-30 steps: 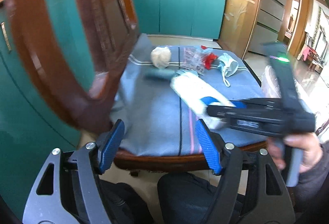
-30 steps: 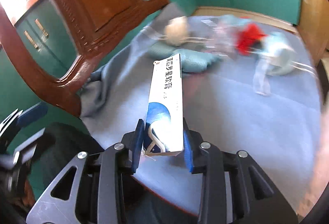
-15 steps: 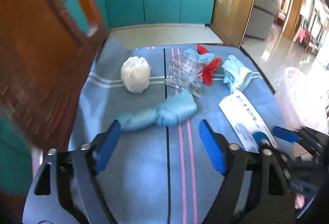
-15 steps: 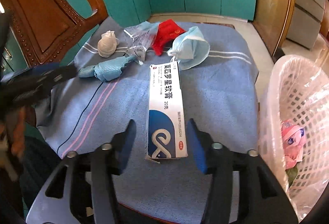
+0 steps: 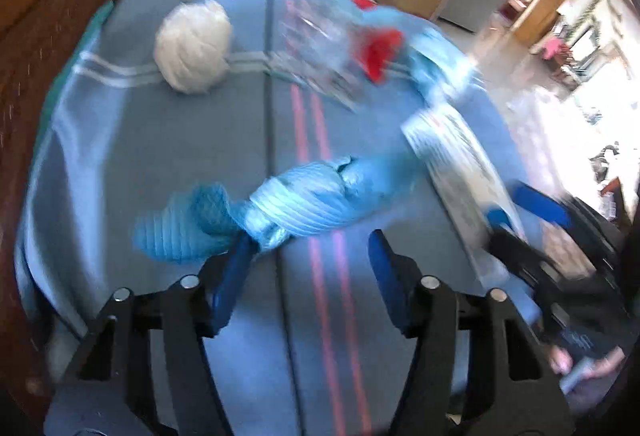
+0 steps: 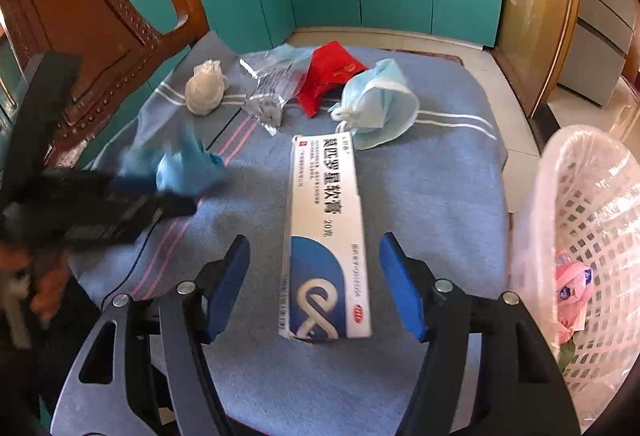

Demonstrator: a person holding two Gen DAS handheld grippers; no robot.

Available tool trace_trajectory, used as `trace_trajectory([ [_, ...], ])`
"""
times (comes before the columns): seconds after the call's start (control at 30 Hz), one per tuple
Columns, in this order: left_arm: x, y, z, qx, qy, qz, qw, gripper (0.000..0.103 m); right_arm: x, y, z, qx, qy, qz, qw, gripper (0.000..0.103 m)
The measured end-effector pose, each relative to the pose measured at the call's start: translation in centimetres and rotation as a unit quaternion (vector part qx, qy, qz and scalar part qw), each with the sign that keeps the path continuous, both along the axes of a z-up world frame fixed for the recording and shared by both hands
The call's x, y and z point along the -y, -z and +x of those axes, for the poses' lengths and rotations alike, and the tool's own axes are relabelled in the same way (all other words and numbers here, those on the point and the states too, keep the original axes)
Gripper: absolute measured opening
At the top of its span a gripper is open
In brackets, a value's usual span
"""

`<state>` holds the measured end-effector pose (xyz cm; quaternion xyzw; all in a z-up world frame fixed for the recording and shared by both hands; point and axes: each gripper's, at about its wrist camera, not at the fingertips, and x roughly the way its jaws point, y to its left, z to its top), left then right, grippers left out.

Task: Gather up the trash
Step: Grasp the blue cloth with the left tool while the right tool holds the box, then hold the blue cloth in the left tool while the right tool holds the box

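**Both claws spread over the littered worktop**

The left claw (image 5: 308, 252) hung over a twisted blue cloth wad (image 5: 296, 204) on the blue striped cloth that covered the worktop (image 5: 120, 156). Its jaws had just been narrowing but stood apart, one blue pad at the wad's near edge, the other clear of it; nothing was pinched.

The right claw (image 6: 316, 276) stood spread on either side of a white and blue ointment box (image 6: 326, 236), which lay flat on the cloth with gaps to both pads. Those jaws had just been widening.

Beyond the box lay a crumpled blue face mask (image 6: 376, 104), a red packet (image 6: 330, 74), a clear plastic wrapper (image 6: 268, 92) and a white crumpled ball (image 6: 204, 92). A white mesh basket (image 6: 592, 236) lined with clear plastic stood just beside the worktop on the right, a pink wrapper (image 6: 572, 288) inside it. A carved wooden chair (image 6: 100, 16) stood at the left edge.
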<state>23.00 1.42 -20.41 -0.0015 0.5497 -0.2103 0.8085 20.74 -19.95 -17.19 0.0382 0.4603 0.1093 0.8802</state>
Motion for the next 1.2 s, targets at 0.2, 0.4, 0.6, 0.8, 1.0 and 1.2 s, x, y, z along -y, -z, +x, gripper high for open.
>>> trace_trajectory([
  [0.2, -1.3, -2.2, -2.9, 0.031, -0.018, -0.019, 0.9992, 0.071, -1.1, 1.4, 0.6, -0.015, 0.002, -0.026, 1.0, 0.066],
  [0.4, -0.6, -3.3, -2.2, 0.082, -0.028, 0.017, 0.9961, 0.083, -1.6, 1.7, 0.5, -0.013, -0.003, -0.044, 0.999, 0.044],
  [0.6, 0.1, -1.2, -0.4, 0.046, -0.026, 0.034, 0.998, 0.086, -1.2, 1.7, 0.2, -0.018, -0.002, -0.036, 0.999, 0.042],
  [0.8, -0.7, -0.4, -0.9, 0.019, -0.028, 0.013, 0.9993, 0.058, -1.0, 1.7, -0.1, -0.016, -0.002, -0.034, 0.999, 0.042],
  [1.0, -0.8, -0.6, -2.9, 0.033, -0.029, 0.025, 0.9987, 0.031, -1.3, 1.7, 0.0, -0.013, -0.001, -0.038, 0.999, 0.042],
  [1.2, -1.9, -1.8, -5.6, 0.06, -0.061, 0.045, 0.9953, 0.029, -1.2, 1.8, -0.1, -0.01, -0.001, -0.036, 0.999, 0.042],
])
